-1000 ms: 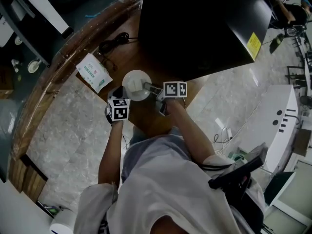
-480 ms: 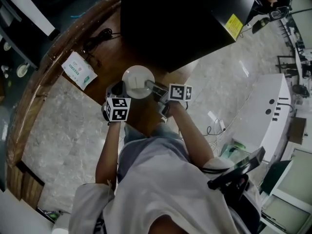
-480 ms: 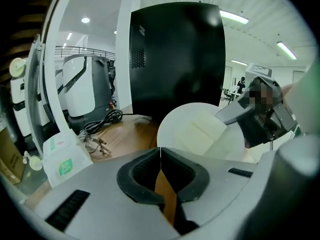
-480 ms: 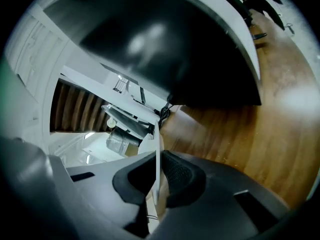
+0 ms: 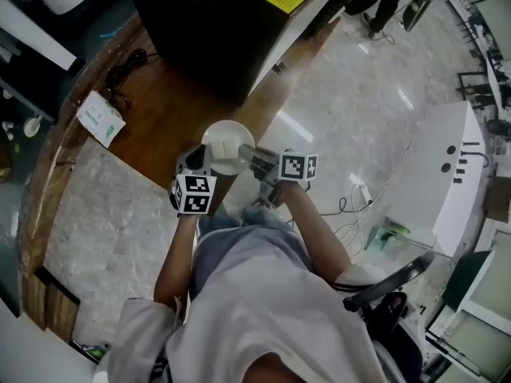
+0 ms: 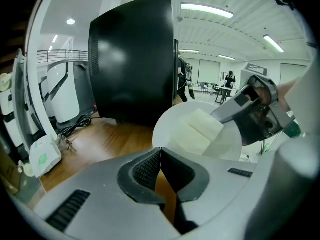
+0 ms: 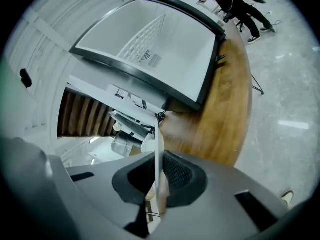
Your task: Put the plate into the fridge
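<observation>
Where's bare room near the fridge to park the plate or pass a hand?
Free: the wood strip between the packet and the plate, in front of the fridge; the marble floor beyond it. Crowded: the cable beside the fridge, and around the plate, pinched by the right gripper with the shut left gripper alongside.

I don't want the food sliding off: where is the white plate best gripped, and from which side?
Probably the thin rim of the plate, edge-on from the side, as the right gripper clamps it: it sits about level, and pale blocks fill its middle.
</observation>
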A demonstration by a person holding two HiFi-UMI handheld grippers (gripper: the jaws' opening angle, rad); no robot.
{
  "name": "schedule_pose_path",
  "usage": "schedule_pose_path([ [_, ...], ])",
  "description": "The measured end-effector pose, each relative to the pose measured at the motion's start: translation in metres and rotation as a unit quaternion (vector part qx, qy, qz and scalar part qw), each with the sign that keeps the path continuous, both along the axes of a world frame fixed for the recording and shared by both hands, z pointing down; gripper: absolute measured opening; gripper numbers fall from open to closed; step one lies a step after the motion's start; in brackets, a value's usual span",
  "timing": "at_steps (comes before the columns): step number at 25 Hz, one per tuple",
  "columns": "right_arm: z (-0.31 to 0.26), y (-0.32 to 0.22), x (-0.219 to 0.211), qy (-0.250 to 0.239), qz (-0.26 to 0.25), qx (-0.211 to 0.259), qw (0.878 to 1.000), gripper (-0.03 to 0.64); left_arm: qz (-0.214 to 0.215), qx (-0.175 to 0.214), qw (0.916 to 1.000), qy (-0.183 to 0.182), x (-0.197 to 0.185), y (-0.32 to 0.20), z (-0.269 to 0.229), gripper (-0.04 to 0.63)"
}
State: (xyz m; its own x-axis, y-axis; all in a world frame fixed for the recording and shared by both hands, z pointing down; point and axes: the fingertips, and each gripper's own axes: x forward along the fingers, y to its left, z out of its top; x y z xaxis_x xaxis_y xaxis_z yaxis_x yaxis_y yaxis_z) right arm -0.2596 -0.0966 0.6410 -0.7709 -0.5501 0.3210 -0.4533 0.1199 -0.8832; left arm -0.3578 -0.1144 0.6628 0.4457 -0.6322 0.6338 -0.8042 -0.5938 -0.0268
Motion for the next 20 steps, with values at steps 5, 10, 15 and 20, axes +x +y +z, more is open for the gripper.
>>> schedule_pose_path([
  [5,-0.003,0.059,0.111,-0.023,0.011,-0.006,1.000,0.032,-0.004,0.004,1.0000,-0.004,0.110,0.057,-0.011,0.020],
  [10,-0.018,0.113,0.232,-0.046,0.021,-0.009,0.999,0.032,0.017,0.029,0.9993,-0.019,0.240,0.108,-0.035,0.018],
  [15,-0.039,0.138,0.291,-0.047,0.028,-0.008,0.998,0.032,0.038,0.047,0.9977,-0.031,0.301,0.124,-0.060,0.018],
  [20,-0.066,0.125,0.344,-0.056,0.037,0.008,0.998,0.031,0.059,0.077,0.9941,-0.047,0.353,0.117,-0.090,0.020],
])
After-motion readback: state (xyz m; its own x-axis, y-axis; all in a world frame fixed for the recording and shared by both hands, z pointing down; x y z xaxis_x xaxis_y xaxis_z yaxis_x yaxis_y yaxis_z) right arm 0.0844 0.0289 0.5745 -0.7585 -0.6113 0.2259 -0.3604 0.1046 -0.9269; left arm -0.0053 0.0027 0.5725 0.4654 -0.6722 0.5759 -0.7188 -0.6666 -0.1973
